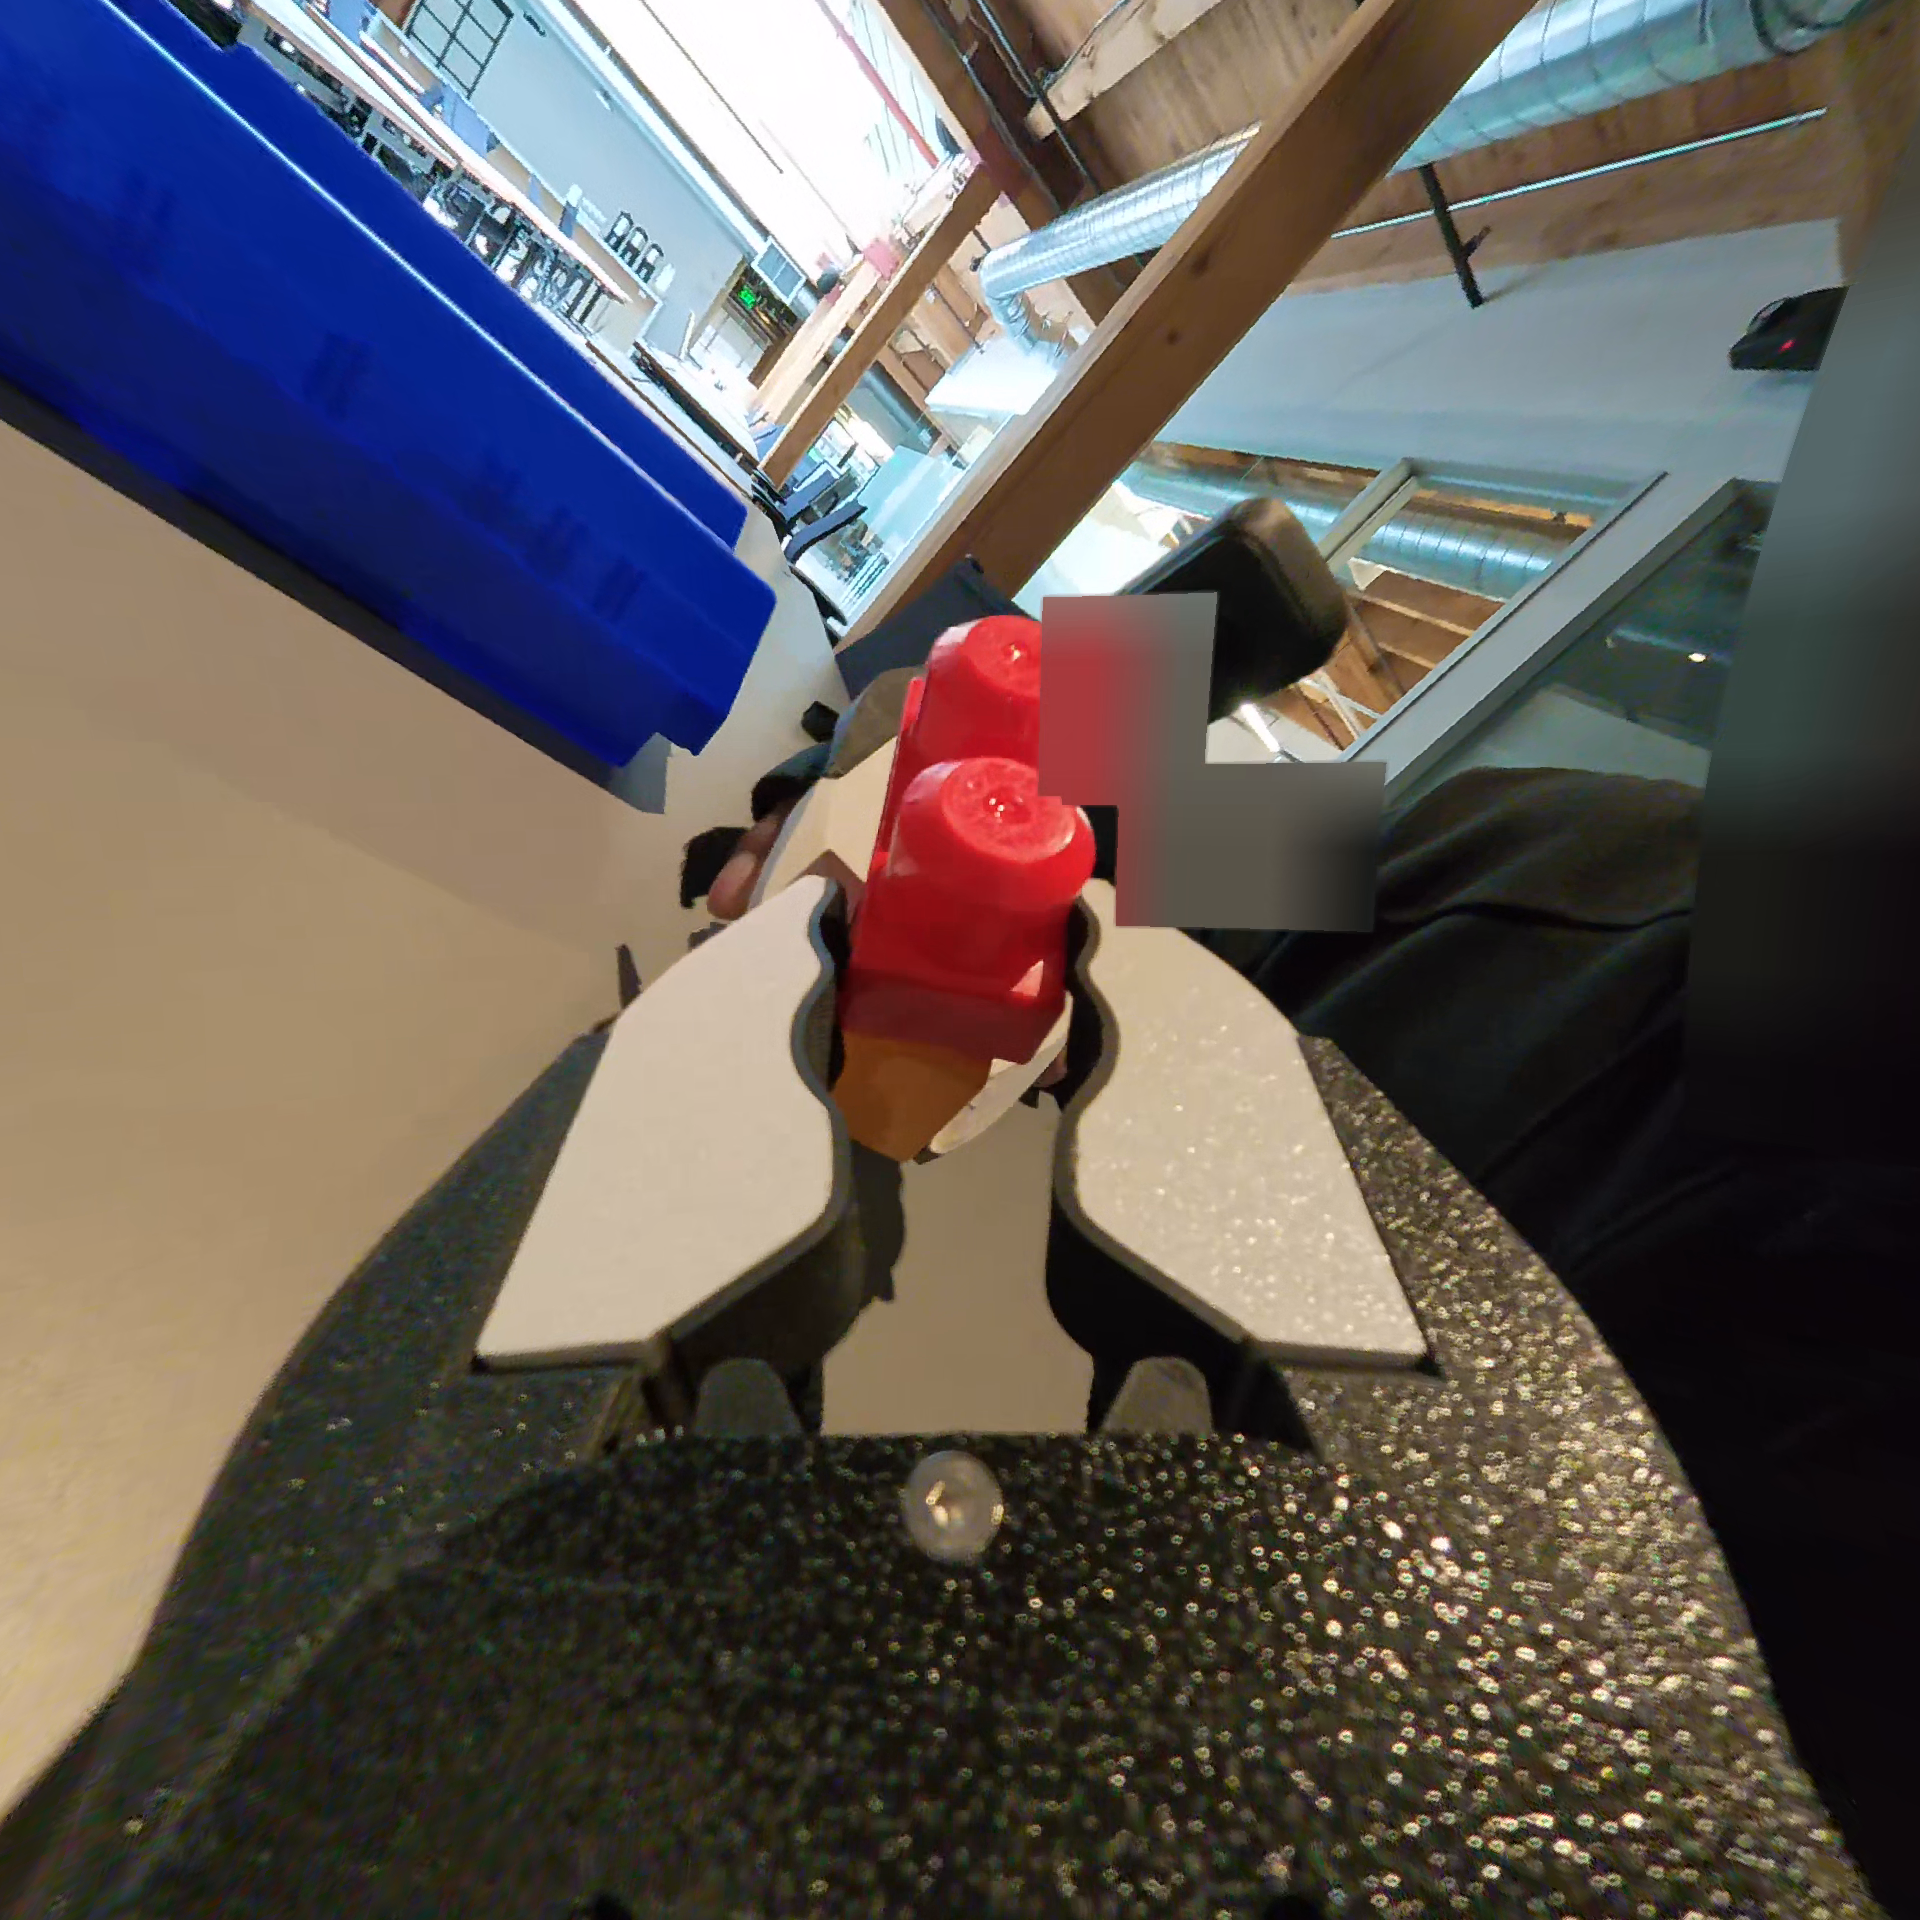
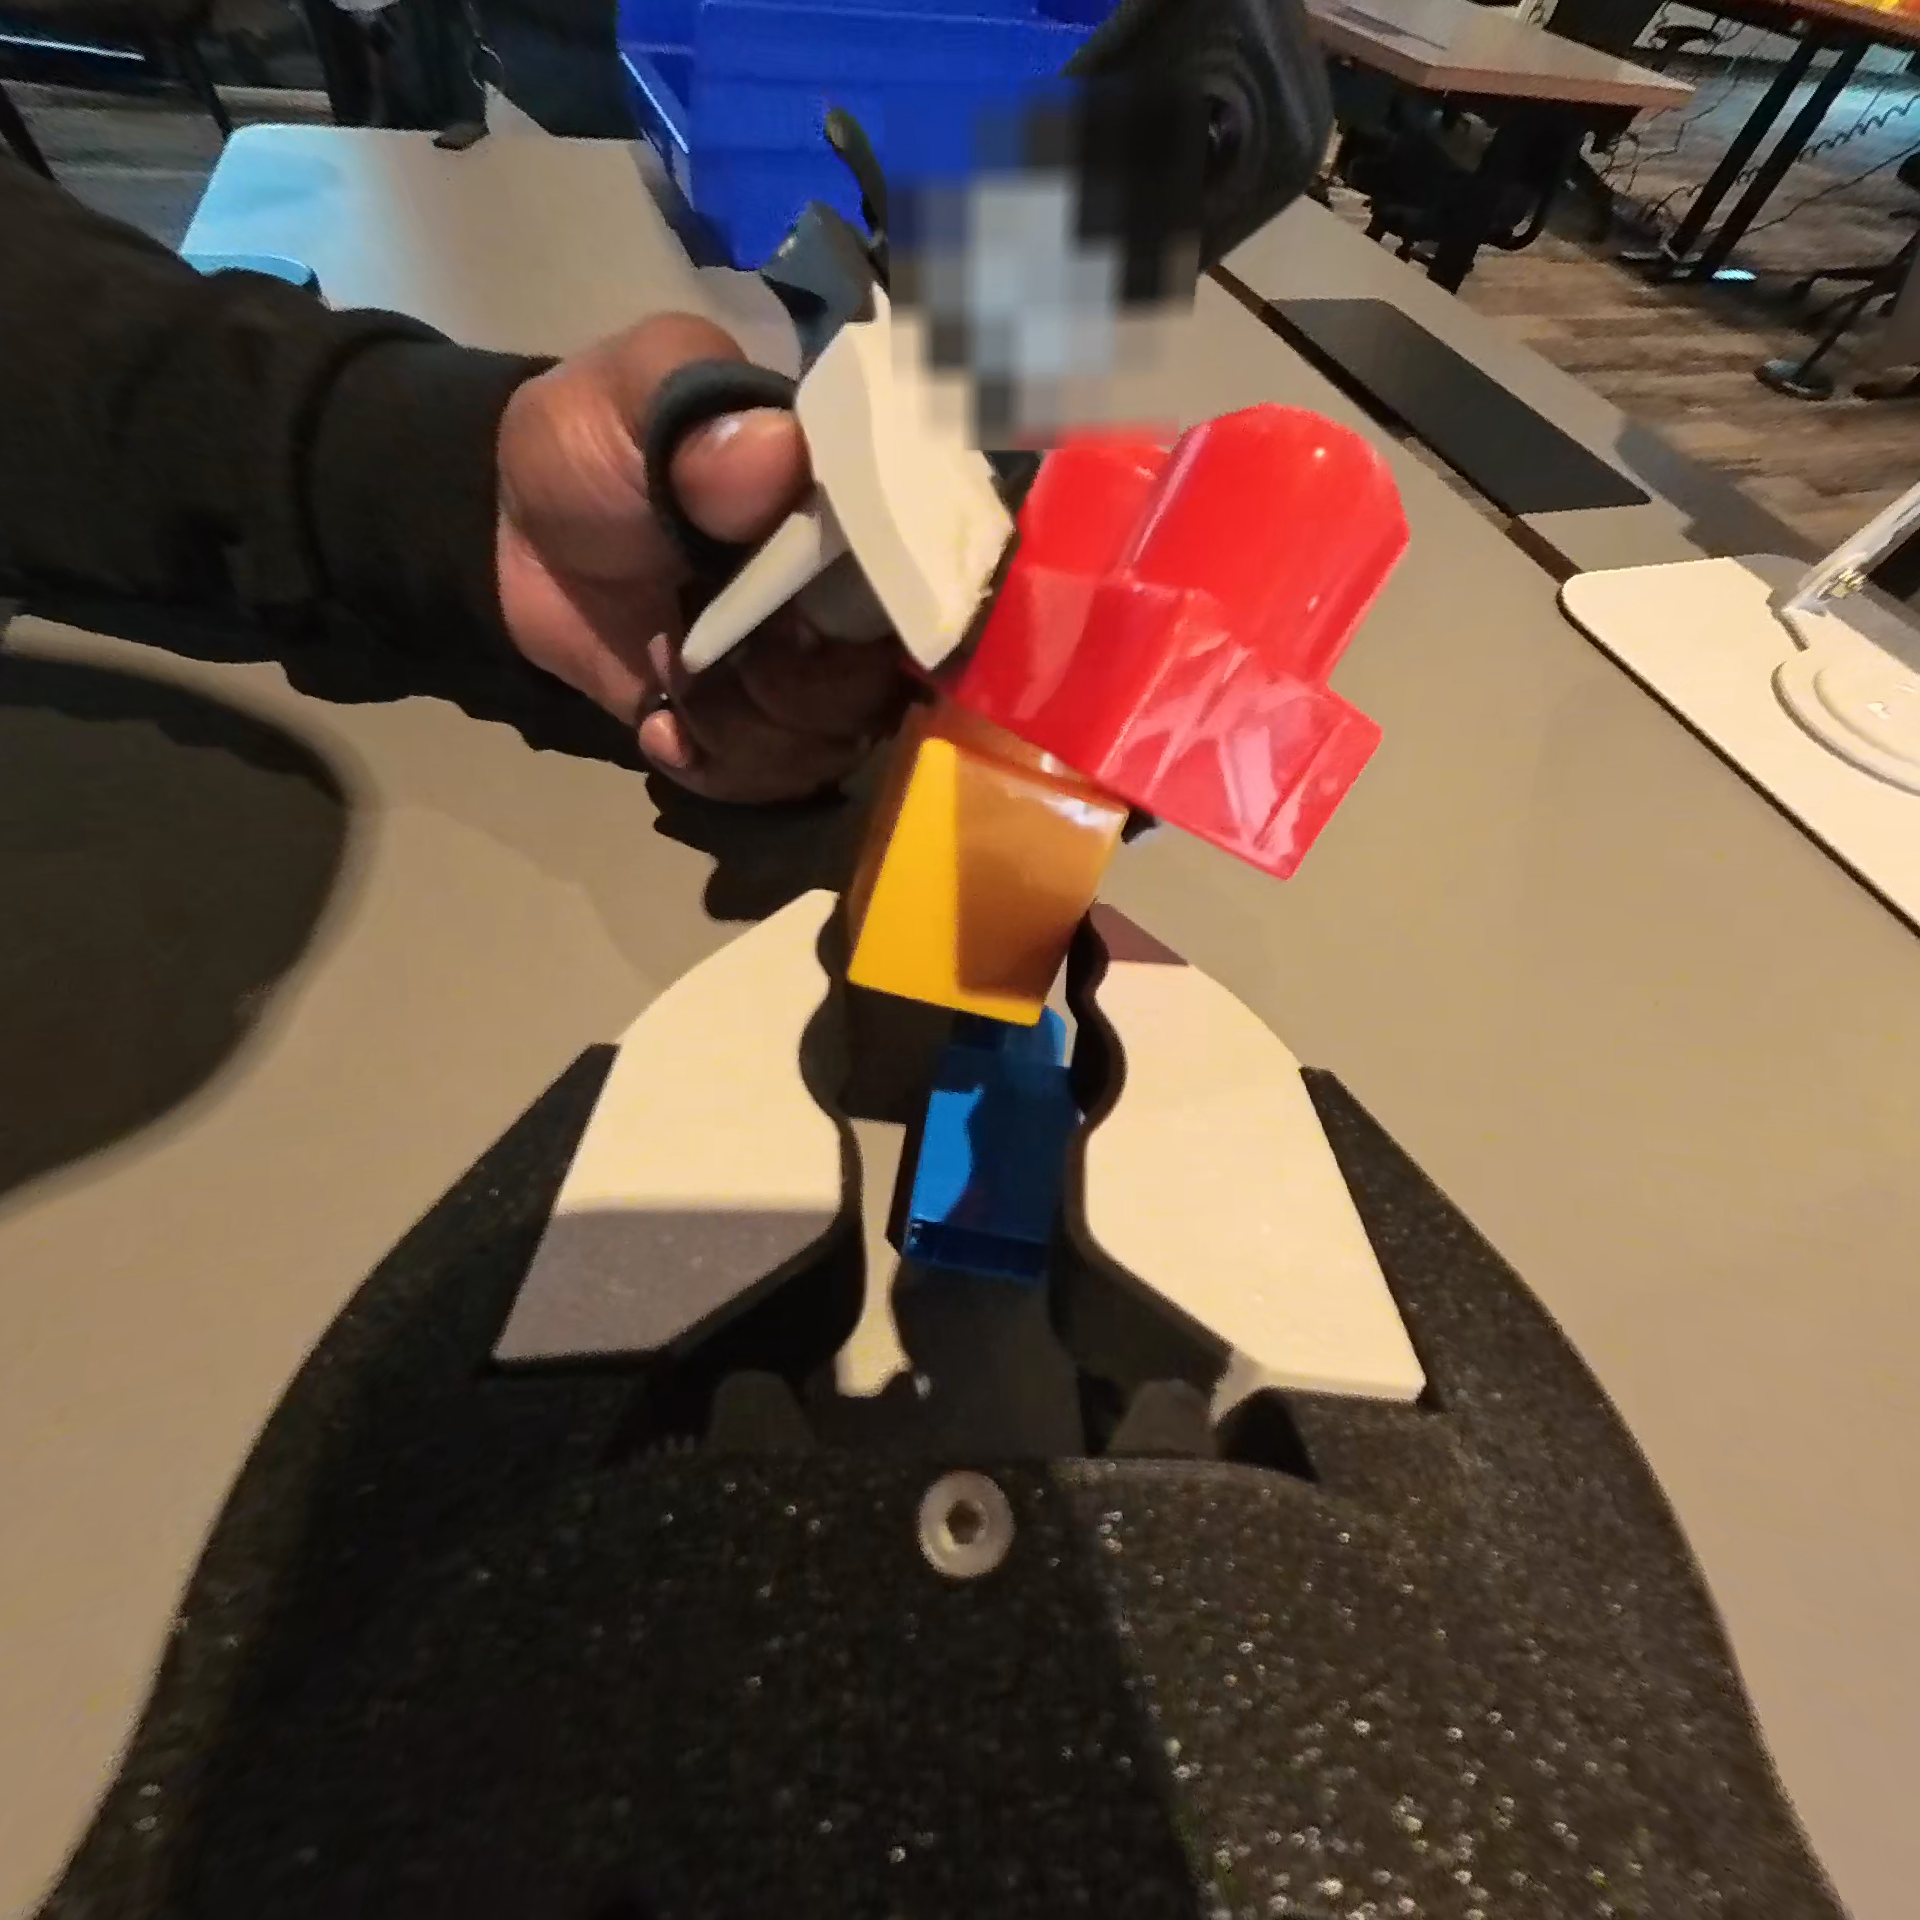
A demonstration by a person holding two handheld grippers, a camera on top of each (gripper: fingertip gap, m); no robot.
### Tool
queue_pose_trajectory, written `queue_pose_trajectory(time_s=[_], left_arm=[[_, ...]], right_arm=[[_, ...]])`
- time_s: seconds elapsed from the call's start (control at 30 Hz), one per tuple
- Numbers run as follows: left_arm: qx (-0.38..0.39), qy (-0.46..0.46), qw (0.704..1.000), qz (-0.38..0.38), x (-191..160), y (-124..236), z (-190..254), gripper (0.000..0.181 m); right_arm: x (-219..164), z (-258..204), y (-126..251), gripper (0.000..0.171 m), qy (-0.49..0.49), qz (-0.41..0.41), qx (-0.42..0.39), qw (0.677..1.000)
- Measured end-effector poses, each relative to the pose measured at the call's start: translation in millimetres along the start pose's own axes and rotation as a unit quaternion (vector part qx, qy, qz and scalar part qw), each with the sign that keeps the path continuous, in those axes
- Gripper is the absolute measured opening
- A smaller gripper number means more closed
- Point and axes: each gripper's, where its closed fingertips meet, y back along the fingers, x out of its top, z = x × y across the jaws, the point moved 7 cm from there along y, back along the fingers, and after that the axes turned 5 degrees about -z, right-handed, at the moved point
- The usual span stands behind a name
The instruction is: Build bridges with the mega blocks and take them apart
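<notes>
A: While both clamp the stack, status?
B: Left gripper [image 1: 961, 971] pinches red block [image 2: 1184, 634]; right gripper [image 2: 961, 1029] squeezes yellow block [image 2: 966, 894] under it, blue block [image 2: 987, 1153] lowest, above grey table [image 2: 1507, 1039]. Looks mid-teardown; all three joined.

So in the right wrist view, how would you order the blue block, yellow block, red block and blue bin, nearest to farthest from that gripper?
1. Blue block, between its jaws.
2. Yellow block, just above.
3. Red block, beyond, upper right.
4. Blue bin, far back on the table.
</notes>
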Motion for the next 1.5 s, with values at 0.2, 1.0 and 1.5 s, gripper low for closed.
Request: queue_pose_trajectory(time_s=[0.2, 1.0, 1.5], left_arm=[[-0.023, 0.019, 1.0, 0.009, 0, 1, -1, 0.039], [0.045, -0.018, 0.998, 0.042, 13, 34, -12, 0.037], [0.074, -0.033, 0.997, -0.004, 7, 24, -13, 0.037]], right_arm=[[0, -1, 0, 0.04, 0.011, 0.005, -0.007, 1.0], [29, 44, 94, 0.04, 0.072, 0.148, -0.28, 0.946], [-76, 150, 163, 0.039, -0.224, -0.055, -0.379, 0.896]])
